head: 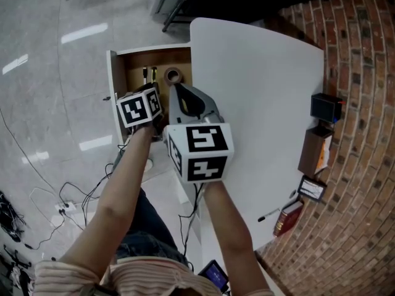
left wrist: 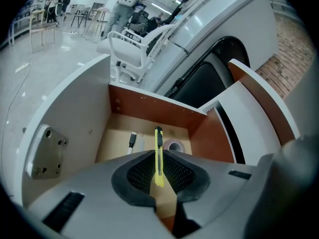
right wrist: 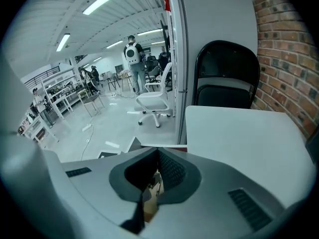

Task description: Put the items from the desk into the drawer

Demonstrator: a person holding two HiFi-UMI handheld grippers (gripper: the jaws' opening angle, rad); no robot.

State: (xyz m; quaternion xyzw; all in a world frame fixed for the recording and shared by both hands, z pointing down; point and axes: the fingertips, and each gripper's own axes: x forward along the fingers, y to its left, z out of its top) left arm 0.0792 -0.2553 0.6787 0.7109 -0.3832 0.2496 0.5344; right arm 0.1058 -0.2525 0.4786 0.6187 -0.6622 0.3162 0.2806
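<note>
Clenched between the fingers (left wrist: 141, 172) of the left gripper (left wrist: 158, 166) is a yellow utility knife (left wrist: 158, 139), gripped near its rear end so that most of its body is carried out beyond the pads. Its long axis is aligned with the line along which the fingers point, running away from them toward the back wall of the open drawer (left wrist: 149, 108). The drawer floor is seen straight ahead of and below the knife, and the knife's far end is lined up over a bare strip between a small black-tipped item (left wrist: 132, 139) on one side and a roll of tape (left wrist: 174, 146) on the other, both already lying in the drawer. A release along this same axis is judged likely to lay the knife lengthwise in that strip, clear of both neighbours. The fingers of the right gripper (right wrist: 157, 176) are drawn together with nothing seen between them, and that gripper is held just beside the left one at the drawer's edge. Further items, among them a black box (head: 326, 106) and a red book (head: 288, 216), are left well apart at the far side of the desk (head: 259, 103), nearer the right hand.
</note>
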